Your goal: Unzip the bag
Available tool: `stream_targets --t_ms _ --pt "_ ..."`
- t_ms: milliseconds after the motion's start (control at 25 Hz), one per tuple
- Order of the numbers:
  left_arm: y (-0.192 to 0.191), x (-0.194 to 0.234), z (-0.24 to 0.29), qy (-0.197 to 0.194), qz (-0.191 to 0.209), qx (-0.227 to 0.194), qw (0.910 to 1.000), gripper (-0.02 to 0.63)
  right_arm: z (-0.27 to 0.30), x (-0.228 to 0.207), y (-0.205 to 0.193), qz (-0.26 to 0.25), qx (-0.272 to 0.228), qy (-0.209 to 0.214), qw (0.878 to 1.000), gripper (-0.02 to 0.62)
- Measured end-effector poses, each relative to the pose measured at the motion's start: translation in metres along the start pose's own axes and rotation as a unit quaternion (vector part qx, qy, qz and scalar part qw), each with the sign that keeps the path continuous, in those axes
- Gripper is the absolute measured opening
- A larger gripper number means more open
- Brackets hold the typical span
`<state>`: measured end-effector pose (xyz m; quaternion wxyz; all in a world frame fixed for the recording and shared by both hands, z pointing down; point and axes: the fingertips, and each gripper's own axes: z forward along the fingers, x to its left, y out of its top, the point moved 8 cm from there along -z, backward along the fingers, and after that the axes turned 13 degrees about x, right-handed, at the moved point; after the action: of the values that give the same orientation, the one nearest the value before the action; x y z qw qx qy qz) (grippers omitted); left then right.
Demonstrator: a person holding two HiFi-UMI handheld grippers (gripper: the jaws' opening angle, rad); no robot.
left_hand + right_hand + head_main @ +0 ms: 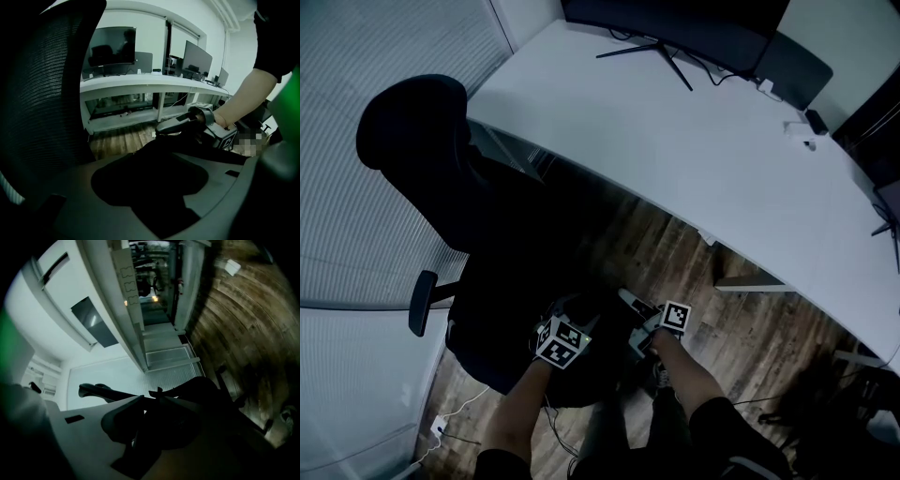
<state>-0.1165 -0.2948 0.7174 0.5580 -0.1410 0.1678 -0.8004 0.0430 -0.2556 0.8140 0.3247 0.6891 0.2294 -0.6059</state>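
Black bag (pixel 586 373) sits low at the front of the chair (pixel 422 159), between both grippers and above the wood floor (pixel 750 328). Too dark to tell what it rests on.

Left gripper (pixel 555 317): fingers (pixel 75 197) pinch black bag fabric. Right gripper (pixel 630 317): fingers (pixel 89 439) are pressed in on bag material too. Can't confirm that's the zip pull, and the zip itself isn't legible.

My read: you're at grab-and-brace, zip not yet run. To do it well:
- Left anchors the fabric just beside the zip line, pulled taut.
- Right takes the pull tab only, no cloth.
- Draw along the track, away from the left, not up off it. Slack fabric will likely jam the slider.

Counts: one bag, two grippers, one chair, one white surface (pixel 675 141), one monitor (pixel 675 23) on it.
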Motion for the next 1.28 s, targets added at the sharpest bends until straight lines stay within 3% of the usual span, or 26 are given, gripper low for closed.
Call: stream_targets --t_ms 80,400,720,1280 --pt "0.000 0.000 0.002 0.000 -0.002 0.004 1.0000 0.233 -0.001 0.005 0.001 -0.028 0.003 -0.008 1.000 0.064" --pt "-0.003 -0.002 0.006 0.021 -0.005 0.017 0.9996 0.233 -0.013 0.032 -0.004 -0.141 0.019 -0.053 0.988 0.048" --pt "0.000 -0.008 0.009 0.050 -0.017 0.037 0.9979 0.227 -0.018 0.055 -0.026 -0.251 0.060 -0.099 0.961 0.046" --pt "-0.003 -0.017 0.008 0.067 -0.058 0.046 0.9950 0.225 -0.048 0.070 -0.078 -0.330 0.099 -0.142 0.928 0.046"
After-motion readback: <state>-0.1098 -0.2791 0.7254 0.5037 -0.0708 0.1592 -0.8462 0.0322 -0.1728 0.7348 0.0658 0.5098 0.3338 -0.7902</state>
